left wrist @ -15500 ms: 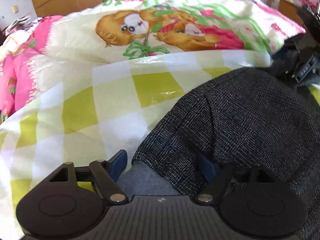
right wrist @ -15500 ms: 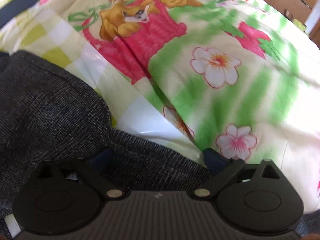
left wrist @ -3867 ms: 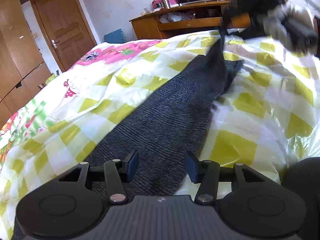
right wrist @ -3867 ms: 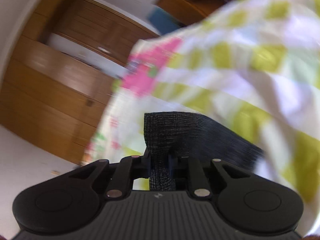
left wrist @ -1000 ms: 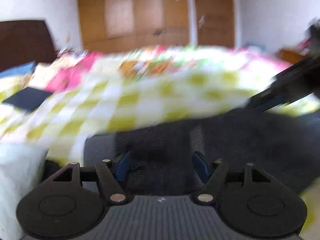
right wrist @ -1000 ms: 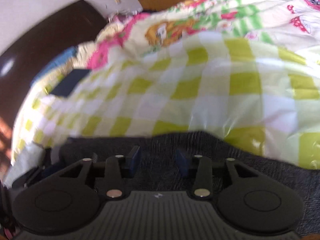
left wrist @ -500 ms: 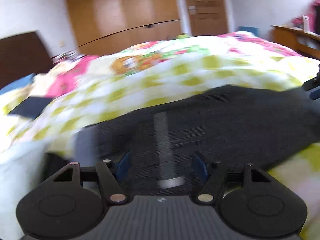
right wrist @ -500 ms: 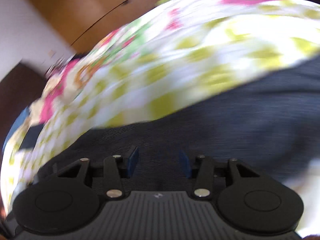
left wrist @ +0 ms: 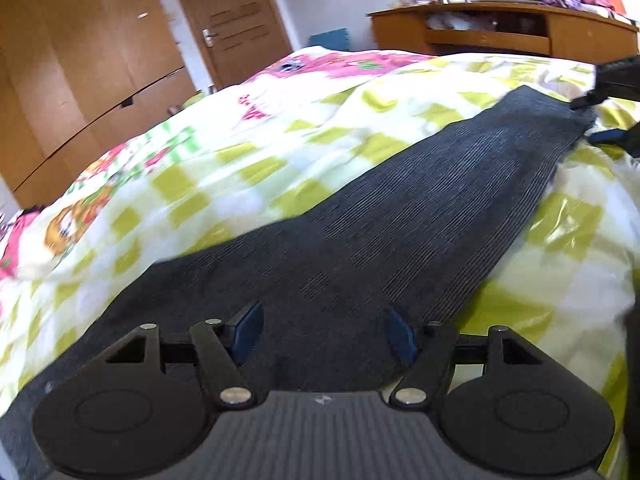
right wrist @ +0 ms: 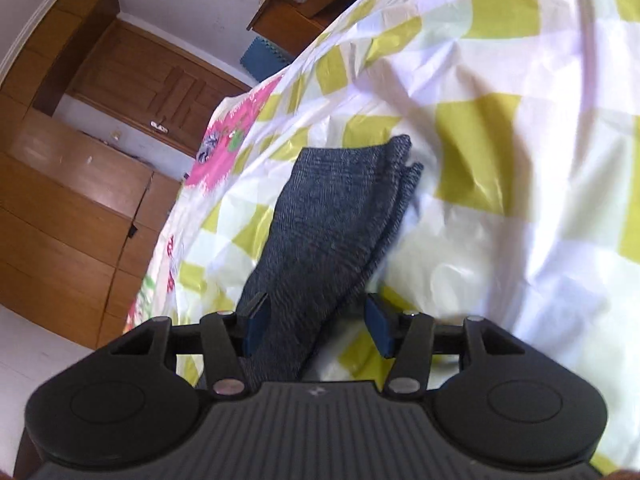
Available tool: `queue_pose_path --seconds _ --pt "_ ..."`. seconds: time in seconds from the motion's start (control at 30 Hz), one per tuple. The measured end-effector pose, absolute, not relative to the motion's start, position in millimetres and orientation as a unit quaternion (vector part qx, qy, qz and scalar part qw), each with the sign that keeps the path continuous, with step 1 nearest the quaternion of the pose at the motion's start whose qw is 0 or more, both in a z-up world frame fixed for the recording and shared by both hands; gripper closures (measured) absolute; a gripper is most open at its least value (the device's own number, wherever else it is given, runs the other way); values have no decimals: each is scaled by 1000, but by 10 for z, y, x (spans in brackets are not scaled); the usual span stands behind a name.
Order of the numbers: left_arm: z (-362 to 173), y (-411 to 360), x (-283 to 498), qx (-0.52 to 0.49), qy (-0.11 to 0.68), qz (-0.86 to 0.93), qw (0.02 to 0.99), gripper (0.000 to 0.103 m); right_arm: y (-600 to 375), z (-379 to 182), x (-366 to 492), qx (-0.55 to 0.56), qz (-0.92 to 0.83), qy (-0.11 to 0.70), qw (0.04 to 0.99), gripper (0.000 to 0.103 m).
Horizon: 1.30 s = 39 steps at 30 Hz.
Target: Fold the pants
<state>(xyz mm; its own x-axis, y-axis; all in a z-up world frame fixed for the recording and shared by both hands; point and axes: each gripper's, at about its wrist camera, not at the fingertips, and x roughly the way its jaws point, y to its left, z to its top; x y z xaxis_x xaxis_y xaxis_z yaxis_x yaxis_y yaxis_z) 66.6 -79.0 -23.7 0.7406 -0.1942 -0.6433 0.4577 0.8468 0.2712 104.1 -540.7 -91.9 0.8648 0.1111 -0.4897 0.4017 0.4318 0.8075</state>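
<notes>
The pants (left wrist: pixel 400 208), dark grey and finely checked, lie stretched out in one long strip on the bed sheet (left wrist: pixel 280 136), a shiny yellow-and-white checked cover; in the left wrist view the strip runs from 6 o'clock out toward 2 o'clock. Laid long and flat like this, with one leg seemingly stacked on the other, they look ready for the crosswise fold.

The left gripper (left wrist: pixel 322 330) hangs over the wide near end with its jaws spread and nothing pinched. The right gripper (right wrist: pixel 316 326) sits at the far narrow end, where the doubled hems (right wrist: pixel 400 168) show toward 12 o'clock; its jaws have just been opening, and the cloth lies between them against the left pad while the right one stands clear.

Beyond the sheet, at 10 o'clock, lie a cartoon-printed quilt (left wrist: pixel 80 216) and wooden wardrobes (left wrist: pixel 80 60); a door (left wrist: pixel 236 20) stands near 12, a desk (left wrist: pixel 500 36) at 1. No legible writing or brand shows anywhere.
</notes>
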Motion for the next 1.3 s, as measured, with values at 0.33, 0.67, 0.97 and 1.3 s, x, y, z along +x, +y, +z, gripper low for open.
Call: queue_pose_path --seconds 0.33,0.67,0.97,1.3 --pt "-307 -1247 883 198 319 -224 899 23 -5709 -1036 1387 556 -78 213 800 81" --pt "-489 -1579 716 195 338 -292 873 23 -5734 -823 1431 537 -66 235 807 91" --pt "-428 -1406 577 181 336 -295 876 23 -5794 -943 1124 566 -93 216 790 46" --pt "-450 -1495 702 182 348 -293 871 23 -5788 -1103 1507 573 -109 218 782 94"
